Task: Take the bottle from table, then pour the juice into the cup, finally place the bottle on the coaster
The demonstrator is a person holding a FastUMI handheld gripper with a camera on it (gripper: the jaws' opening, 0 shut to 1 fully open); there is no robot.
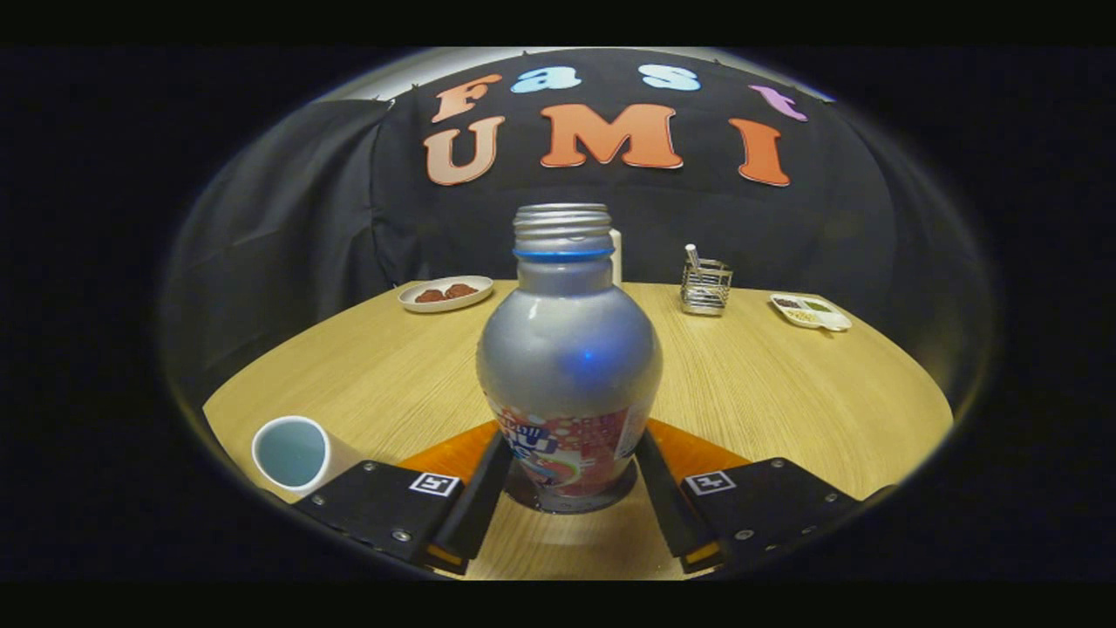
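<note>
- We are looking along the gripper (568,488) at a silver bottle (568,366) that is standing upright on the round wooden table (785,392), right between the two fingers.
- Its cap is off; the threaded neck with a blue ring under it is open at the top.
- Each finger is sitting against a side of the bottle's lower, labelled part. We are reading the jaws as closed on the bottle, though how hard they are pressing we cannot tell.
- The base of the bottle appears to be resting on something dark and round on the table; whether this is the coaster or only a shadow, we cannot tell.
- The white cup (292,453) is lying just to the left of the left finger, its mouth facing us; whether it is tipped over or only looks so through the lens, we are not judging.
- Handling, our judgement: the body looks like smooth metal, stiff, unlikely to crush, but slippery. The belly is swelling above the fingers, so a low hold under that bulge is helping against slipping down.
- Weight is depending on the fill, which we cannot see. An open neck means any tilt during carrying is risking a spill.
- Beyond the bottle we are noting a plate of brown food (445,293), a wire holder (704,286) and a small divided dish (811,312), all well apart from the work.
</note>
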